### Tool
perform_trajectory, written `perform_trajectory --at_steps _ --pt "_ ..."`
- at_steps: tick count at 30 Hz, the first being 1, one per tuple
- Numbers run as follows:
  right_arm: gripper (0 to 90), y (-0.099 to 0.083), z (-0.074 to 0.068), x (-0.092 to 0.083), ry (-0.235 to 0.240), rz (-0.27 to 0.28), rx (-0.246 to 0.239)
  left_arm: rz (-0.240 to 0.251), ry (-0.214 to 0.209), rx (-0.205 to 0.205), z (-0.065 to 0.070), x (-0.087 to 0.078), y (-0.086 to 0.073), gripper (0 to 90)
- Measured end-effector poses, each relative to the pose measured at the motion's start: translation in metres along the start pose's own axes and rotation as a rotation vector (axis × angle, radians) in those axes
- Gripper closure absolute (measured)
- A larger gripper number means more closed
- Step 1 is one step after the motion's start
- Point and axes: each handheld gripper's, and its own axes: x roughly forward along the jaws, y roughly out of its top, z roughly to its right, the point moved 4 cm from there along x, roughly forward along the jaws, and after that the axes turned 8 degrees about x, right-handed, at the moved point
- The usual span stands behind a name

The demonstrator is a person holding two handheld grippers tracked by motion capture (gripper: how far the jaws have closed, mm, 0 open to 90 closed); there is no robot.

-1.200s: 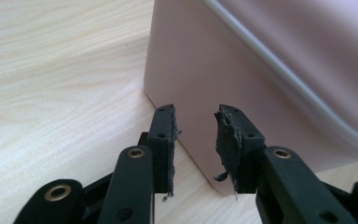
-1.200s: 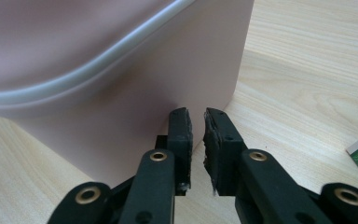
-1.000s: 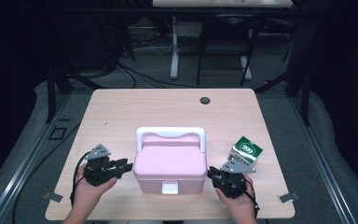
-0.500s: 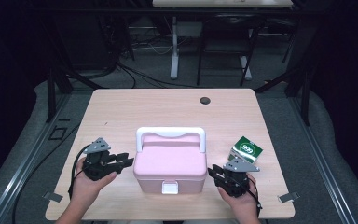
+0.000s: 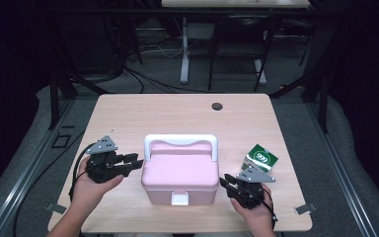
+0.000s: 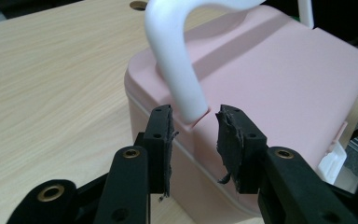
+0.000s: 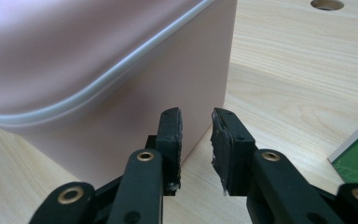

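If the left gripper (image 5: 134,163) closes where it hovers — jaws spread, empty, level with the white handle's (image 6: 175,60) foot — it could skid off and shove the pink box (image 5: 180,170) (mid-table, near the front edge). Low beside the box's other end, the right gripper (image 5: 225,182) sits slightly parted and holds nothing.

Bright tabletop, dark surroundings, slightly soft focus.
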Motion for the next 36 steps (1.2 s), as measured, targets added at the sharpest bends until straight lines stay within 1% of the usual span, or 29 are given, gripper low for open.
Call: perform_trajectory --at_steps 2,6,7,8,9,12,13,14,16,17,18,19,20,21,22,23,24,25,26,28,29,30,31,32,36 --pt "72.8 0.002 0.0 -0.002 -0.002 0.006 -0.006 -0.003 0.005 0.014 0.002 0.001 0.007 64.1" --pt "72.4 0.004 0.001 -0.005 -0.008 0.017 0.003 -0.006 0.014 0.013 0.002 0.002 0.011 61.7" --pt "72.4 0.007 0.002 -0.007 0.015 0.029 0.011 -0.007 0.019 0.014 0.001 0.003 0.013 60.2" --pt "72.4 0.007 0.002 -0.007 0.015 0.029 0.011 -0.007 0.019 0.014 0.001 0.003 0.013 59.7" --pt "72.4 0.01 0.003 -0.009 0.005 0.048 0.013 -0.011 0.022 0.01 0.0 0.005 0.014 59.4" --pt "72.4 0.014 0.004 -0.012 0.004 0.053 0.013 -0.018 0.024 0.006 -0.001 0.007 0.014 58.6" --pt "72.4 0.015 0.004 -0.012 0.01 0.054 0.015 -0.021 0.03 0.001 -0.002 0.009 0.014 58.1" --pt "72.3 0.017 0.004 -0.012 0.01 0.07 0.015 -0.021 0.03 0.001 -0.002 0.009 0.014 58.1" --pt "72.1 0.018 0.003 -0.014 0.011 0.067 0.019 -0.023 0.031 -0.003 -0.003 0.011 0.015 57.8" --pt "71.5 0.022 0.003 -0.016 0.018 0.088 0.021 -0.024 0.031 -0.003 -0.003 0.012 0.015 57.5" --pt "71.5 0.022 0.003 -0.016 0.018 0.088 0.021 -0.028 0.031 -0.005 -0.004 0.013 0.015 57.5" --pt "71.3 0.024 0.004 -0.019 0.014 0.082 0.021 -0.032 0.032 -0.008 -0.004 0.014 0.015 57.5" --pt "71.2 0.027 0.004 -0.021 0.013 0.095 0.021 -0.034 0.032 -0.008 -0.005 0.015 0.015 57.5" --pt "70.9 0.031 0.003 -0.027 0.015 0.106 0.018 -0.036 0.031 -0.01 -0.005 0.017 0.015 57.5" --pt "70.9 0.031 0.003 -0.027 0.015 0.106 0.018 -0.036 0.031 -0.01 -0.005 0.017 0.015 57.5" --pt "70.3 0.037 0.002 -0.031 0.026 0.122 0.02 -0.037 0.029 -0.014 -0.005 0.019 0.015 57.5" --pt "70.3 0.037 0.002 -0.031 0.026 0.122 0.02 -0.037 0.029 -0.014 -0.005 0.019 0.015 57.5" --pt "69.1 0.042 0.001 -0.034 0.051 0.134 0.03 -0.035 0.029 -0.02 -0.006 0.02 0.016 57.5" --pt "68.1 0.045 0.0 -0.035 0.064 0.134 0.032 -0.037 0.029 -0.022 -0.006 0.02 0.016 57.5" --pt "67.3 0.048 -0.001 -0.036 0.073 0.14 0.034 -0.037 0.03 -0.025 -0.006 0.021 0.016 57.5" --pt "65.9 0.053 -0.004 -0.037 0.087 0.144 0.031 -0.038 0.03 -0.03 -0.006 0.021 0.017 57.4" --pt "65.9 0.053 -0.004 -0.037 0.087 0.144 0.031 -0.038 0.03 -0.03 -0.006 0.021 0.017 57.3" --pt "65.0 0.058 -0.008 -0.036 0.104 0.163 0.027 -0.039 0.026 -0.029 -0.007 0.022 0.018 57.3" --pt "64.5 0.06 -0.01 -0.036 0.113 0.166 0.026 -0.036 0.019 -0.035 -0.007 0.023 0.019 57.2" --pt "63.8 0.065 -0.014 -0.03 0.12 0.163 0.011 -0.035 0.019 -0.034 -0.009 0.025 0.019 57.8"
